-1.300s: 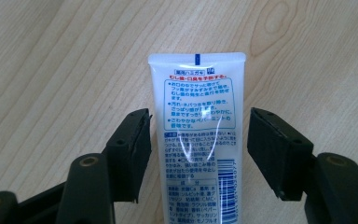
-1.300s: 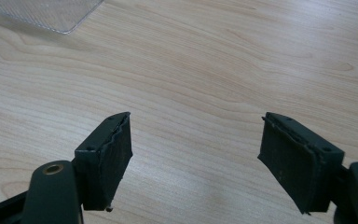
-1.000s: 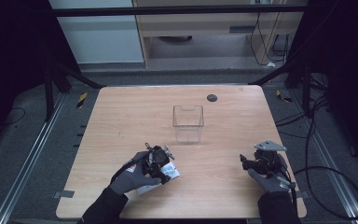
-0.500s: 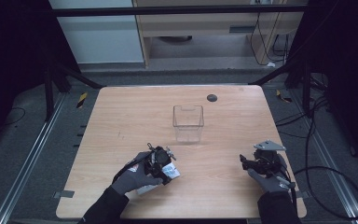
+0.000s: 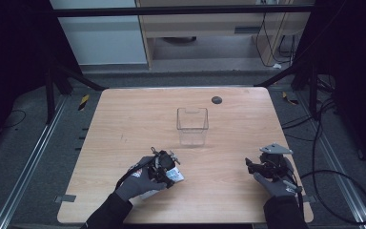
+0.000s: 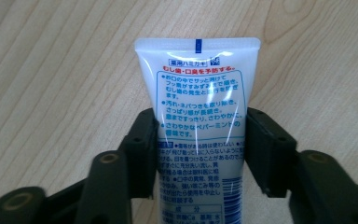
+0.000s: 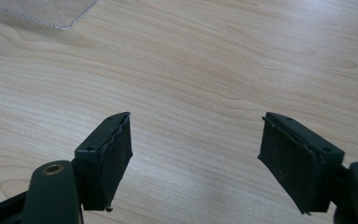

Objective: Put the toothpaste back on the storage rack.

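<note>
A white toothpaste tube (image 6: 198,107) with blue and red print lies flat on the wooden table, crimped end away from the camera. My left gripper (image 6: 200,121) has just been closing its jaws, and both pads now touch the tube's sides. From above, the left gripper (image 5: 164,164) and the tube (image 5: 175,175) sit near the table's front, left of centre. My right gripper (image 7: 198,126) stands open over bare wood with nothing between its fingers. It rests at the front right (image 5: 255,166).
A clear, empty plastic container (image 5: 192,125) stands upright in the middle of the table (image 5: 124,119), and its corner appears in the right gripper view (image 7: 46,11). A small black disc (image 5: 216,99) lies near the far edge. Cables trail on the floor at right.
</note>
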